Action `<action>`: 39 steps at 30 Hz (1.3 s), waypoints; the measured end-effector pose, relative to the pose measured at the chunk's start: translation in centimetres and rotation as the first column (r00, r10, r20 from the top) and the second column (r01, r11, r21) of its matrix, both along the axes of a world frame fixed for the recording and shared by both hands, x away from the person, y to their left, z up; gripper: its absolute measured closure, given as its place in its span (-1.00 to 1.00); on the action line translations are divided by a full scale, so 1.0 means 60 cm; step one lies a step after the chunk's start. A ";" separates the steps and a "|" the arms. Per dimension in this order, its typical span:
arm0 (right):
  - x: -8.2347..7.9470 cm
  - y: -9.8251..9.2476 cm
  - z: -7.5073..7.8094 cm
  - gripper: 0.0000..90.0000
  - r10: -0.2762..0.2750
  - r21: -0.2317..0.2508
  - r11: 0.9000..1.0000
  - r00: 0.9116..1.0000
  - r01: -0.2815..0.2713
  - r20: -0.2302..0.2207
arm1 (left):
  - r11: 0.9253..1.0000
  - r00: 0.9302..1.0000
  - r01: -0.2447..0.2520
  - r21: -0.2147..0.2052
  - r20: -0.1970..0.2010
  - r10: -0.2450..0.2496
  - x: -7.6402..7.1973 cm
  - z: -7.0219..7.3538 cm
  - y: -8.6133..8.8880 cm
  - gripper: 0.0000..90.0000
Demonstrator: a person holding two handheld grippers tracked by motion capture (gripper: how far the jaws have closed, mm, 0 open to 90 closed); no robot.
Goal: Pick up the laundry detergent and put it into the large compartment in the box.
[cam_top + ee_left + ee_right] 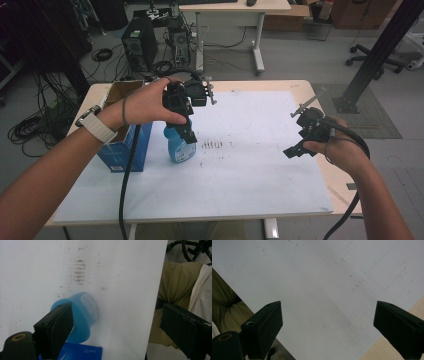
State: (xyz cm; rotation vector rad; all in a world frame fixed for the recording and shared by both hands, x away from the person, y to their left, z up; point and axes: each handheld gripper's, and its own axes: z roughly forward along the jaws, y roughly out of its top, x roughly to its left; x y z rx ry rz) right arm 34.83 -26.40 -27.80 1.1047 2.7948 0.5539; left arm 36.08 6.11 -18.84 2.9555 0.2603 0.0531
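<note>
White sheeting covers the desk (250, 190); a translucent blue plastic bottle (179, 147) stands near its left edge beside a blue cardboard box (131, 150). Left gripper (186, 131) hovers over it, jaws released; right gripper (296, 150) likewise released.

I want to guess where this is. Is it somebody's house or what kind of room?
Probably a lab or workshop, not a house. Computer towers sit on the floor among loose cables, an office chair stands at the back, and the table carries a scuffed white board.

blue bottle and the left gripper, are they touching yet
Cannot tell. In the left gripper view the left gripper stands wide open above the blue bottle, one jaw overlapping it, with no plain contact or gap.
</note>
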 end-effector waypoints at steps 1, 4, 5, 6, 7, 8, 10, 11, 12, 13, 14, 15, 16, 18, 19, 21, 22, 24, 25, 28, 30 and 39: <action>0.000 0.000 0.000 -0.81 0.000 0.001 1.000 1.000 0.000 0.000 | 1.000 1.000 -0.004 0.001 0.003 0.004 0.000 -0.001 0.000 -0.73; -0.001 -0.001 0.000 -0.81 -0.003 0.003 1.000 1.000 0.003 -0.001 | 1.000 1.000 -0.022 0.006 0.008 0.022 0.001 0.000 0.000 -0.73; -0.002 -0.001 -0.001 -0.81 -0.004 0.003 1.000 1.000 0.004 -0.002 | 1.000 1.000 -0.026 0.004 0.007 0.026 0.001 0.001 0.000 -0.73; -0.002 -0.002 -0.001 -0.81 -0.003 0.002 1.000 1.000 0.003 -0.001 | 1.000 1.000 -0.026 0.004 0.007 0.026 0.001 0.001 0.000 -0.73; -0.002 -0.002 -0.001 -0.81 -0.003 0.002 1.000 1.000 0.003 -0.001 | 0.999 0.999 -0.036 -0.001 0.010 0.036 0.001 0.001 0.000 -0.73; -0.002 -0.002 -0.001 -0.81 -0.004 0.002 1.000 1.000 0.004 -0.001 | 0.999 0.999 -0.045 -0.001 0.014 0.045 0.002 0.003 0.000 -0.74; -0.002 -0.003 -0.001 -0.81 -0.004 0.002 1.000 1.000 0.004 -0.001 | 0.999 0.998 -0.055 0.004 0.015 0.054 0.002 0.004 0.000 -0.74; -0.002 -0.003 -0.001 -0.81 -0.004 0.002 1.000 1.000 0.004 0.000 | 0.998 0.998 -0.064 0.007 0.019 0.064 0.002 0.006 0.000 -0.74; -0.002 -0.002 0.000 -0.81 -0.002 0.003 1.000 1.000 0.002 0.001 | 0.997 0.997 -0.074 0.007 0.022 0.074 0.003 0.007 0.000 -0.74; -0.002 -0.002 0.000 -0.81 -0.002 0.004 1.000 1.000 0.002 0.002 | 0.997 0.996 -0.083 0.005 0.023 0.083 0.004 0.008 0.001 -0.75; -0.002 -0.002 0.000 -0.81 -0.002 0.004 1.000 1.000 0.002 0.002 | 0.995 0.995 -0.101 0.000 0.025 0.100 0.005 0.011 0.002 -0.75; -0.002 -0.002 0.000 -0.81 -0.003 0.005 1.000 1.000 0.003 0.001 | 0.993 0.993 -0.116 -0.006 0.021 0.116 0.007 0.013 0.003 -0.75; -0.002 -0.002 0.000 -0.81 -0.003 0.005 1.000 1.000 0.003 0.002 | 0.989 0.989 -0.148 -0.020 0.019 0.148 0.011 0.016 0.006 -0.78; -0.001 -0.002 0.000 -0.81 -0.003 0.006 1.000 1.000 0.003 0.003 | 0.987 0.987 -0.158 -0.023 0.023 0.158 0.012 0.017 0.007 -0.78; -0.001 -0.001 -0.001 -0.81 -0.003 0.005 1.000 1.000 0.003 0.001 | 0.986 0.986 -0.167 -0.025 0.024 0.168 0.013 0.018 0.008 -0.78; -0.001 -0.001 -0.001 -0.81 -0.002 0.004 1.000 1.000 0.002 0.001 | 0.983 0.983 -0.180 -0.023 0.026 0.181 0.016 0.020 0.011 -0.78; 0.000 -0.001 -0.001 -0.81 -0.001 0.006 1.000 1.000 0.001 0.003 | 0.981 0.981 -0.193 -0.020 0.028 0.194 0.017 0.021 0.013 -0.78; 0.000 0.000 -0.001 -0.81 -0.001 0.007 1.000 1.000 0.001 0.004 | 0.980 0.980 -0.198 -0.021 0.032 0.198 0.018 0.020 0.014 -0.78; 0.001 0.000 0.000 -0.81 -0.001 0.007 1.000 1.000 0.001 0.004 | 0.979 0.979 -0.201 -0.017 0.031 0.202 0.019 0.021 0.014 -0.78; 0.001 0.001 0.000 -0.81 0.001 0.007 1.000 1.000 -0.001 0.005 | 0.975 0.975 -0.220 -0.017 0.033 0.221 0.023 0.021 0.017 -0.78; 0.002 0.002 0.000 -0.81 0.001 0.008 1.000 1.000 -0.001 0.006 | 0.972 0.972 -0.234 -0.016 0.028 0.234 0.025 0.022 0.018 -0.77; 0.001 -0.001 -0.003 -0.81 -0.002 0.008 1.000 1.000 0.002 0.002 | 0.958 0.957 -0.287 -0.018 0.028 0.287 0.035 0.024 0.025 -0.76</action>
